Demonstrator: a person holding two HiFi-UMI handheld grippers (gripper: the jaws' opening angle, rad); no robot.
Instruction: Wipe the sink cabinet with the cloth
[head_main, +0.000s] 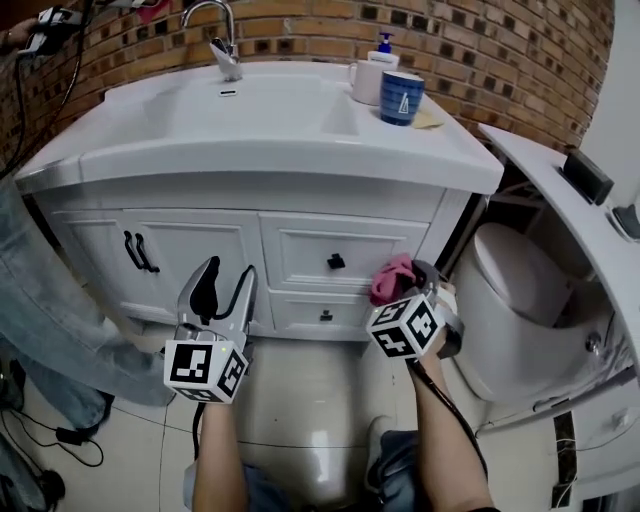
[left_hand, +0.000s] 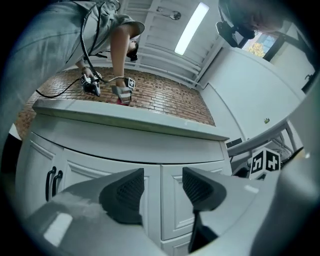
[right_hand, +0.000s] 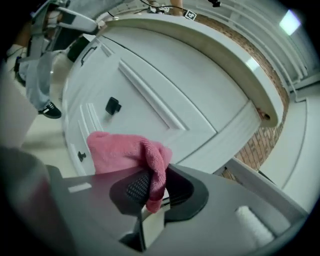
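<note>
The white sink cabinet (head_main: 300, 250) faces me, with a double door at the left and two drawers with black knobs at the right. My right gripper (head_main: 418, 285) is shut on a pink cloth (head_main: 392, 280), which is held close to the right end of the upper drawer. In the right gripper view the cloth (right_hand: 125, 152) bunches out of the shut gripper (right_hand: 152, 187) just in front of the cabinet front (right_hand: 165, 85). My left gripper (head_main: 228, 280) is open and empty, low before the doors. In its own view the left gripper (left_hand: 162, 187) points at the cabinet (left_hand: 125, 145).
On the countertop stand a blue cup (head_main: 402, 97), a white mug (head_main: 366, 80), a soap bottle (head_main: 384, 45) and a faucet (head_main: 222, 40). A toilet (head_main: 520, 300) sits close at the right. A person's leg in jeans (head_main: 40, 300) stands at the left, with cables (head_main: 60, 435) on the floor.
</note>
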